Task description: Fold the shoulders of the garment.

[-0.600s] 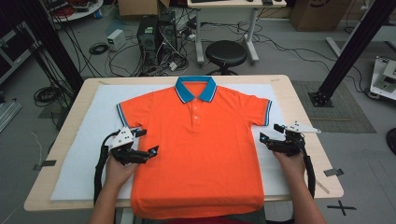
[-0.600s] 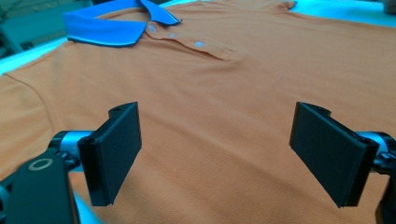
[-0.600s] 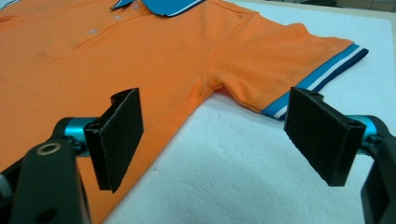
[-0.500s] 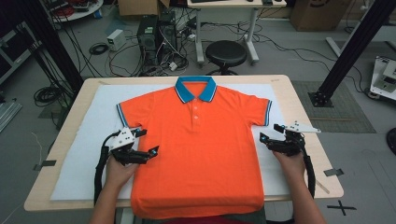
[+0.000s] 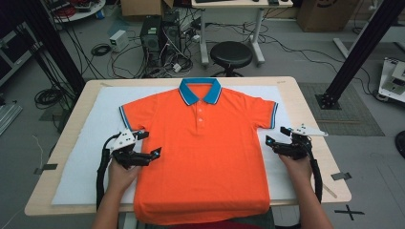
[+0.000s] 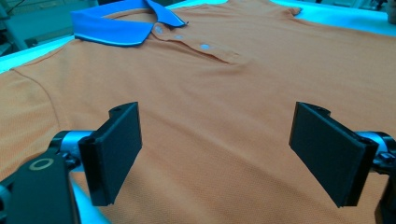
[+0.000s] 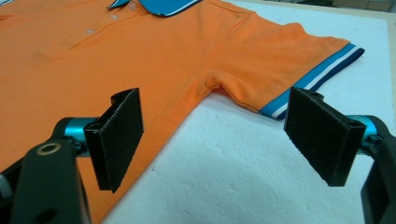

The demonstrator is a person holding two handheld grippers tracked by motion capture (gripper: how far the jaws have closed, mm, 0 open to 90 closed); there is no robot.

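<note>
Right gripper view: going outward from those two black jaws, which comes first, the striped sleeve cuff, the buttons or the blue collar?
From the right gripper, jaws open and holding nothing:
1. Striped sleeve cuff, just past the jaws, toward the right of the view.
2. Buttons, up the shirt's front, upper left.
3. Blue collar, at the very top edge, beyond the buttons, though the top button sits nearly level with it.

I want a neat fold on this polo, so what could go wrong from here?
1. The left gripper hangs open over the orange shirt body, inside its side edge; closing there would likely bunch the cloth instead of catching the edge.
2. The right gripper is open beside the shirt's other edge, over the white mat. Such uneven starts could skew the fold.
</note>
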